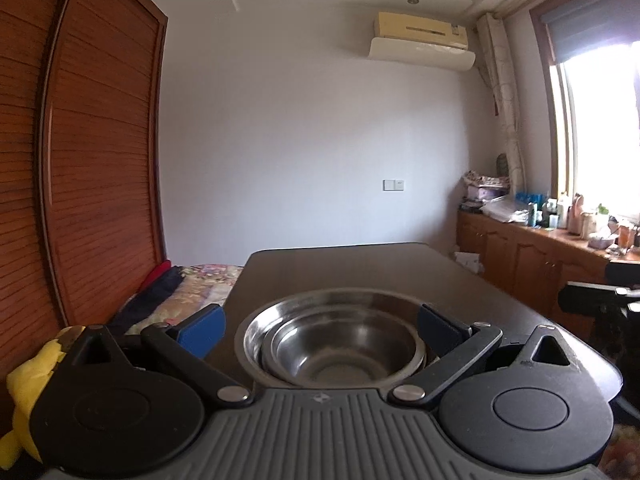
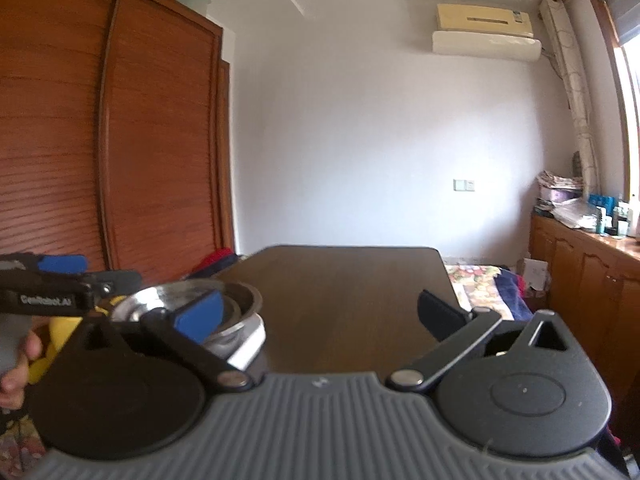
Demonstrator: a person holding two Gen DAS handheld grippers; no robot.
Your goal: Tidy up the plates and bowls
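Stainless steel bowls (image 1: 340, 344) sit nested on the near end of a dark wooden table (image 1: 360, 272) — a smaller bowl (image 1: 344, 350) inside a wider one (image 1: 256, 328), both upright and empty. In the left wrist view the stack lies straight ahead of the left gripper (image 1: 322, 330), between its two fingers. The blue-padded finger (image 1: 202, 330) stands off to the left of the wide bowl's rim and the dark finger (image 1: 440, 330) is at the rim on the right; whether that one touches the steel cannot be told. The left jaws stand wide apart, with no pad seen pressing on the bowls.

From the right wrist view the same stack (image 2: 236, 320) appears low on the left, partly behind the right gripper's own blue pad (image 2: 200, 316). The right gripper (image 2: 320, 316) has its jaws spread fully, with only bare tabletop (image 2: 340, 288) between them; the bowls lie outside its left finger, not within the gap. At the left edge of that view the left gripper (image 2: 64, 280) reaches in toward the bowls, and part of a person's hand (image 2: 18, 364) shows on its grey handle.

Something yellow (image 1: 28, 376) lies beside the table on the left. Beyond are a slatted wooden wardrobe (image 1: 92, 160), a wall air conditioner (image 1: 420, 36) and a low cabinet (image 1: 520, 252) under the bright window — its top crowded with bottles and bags.
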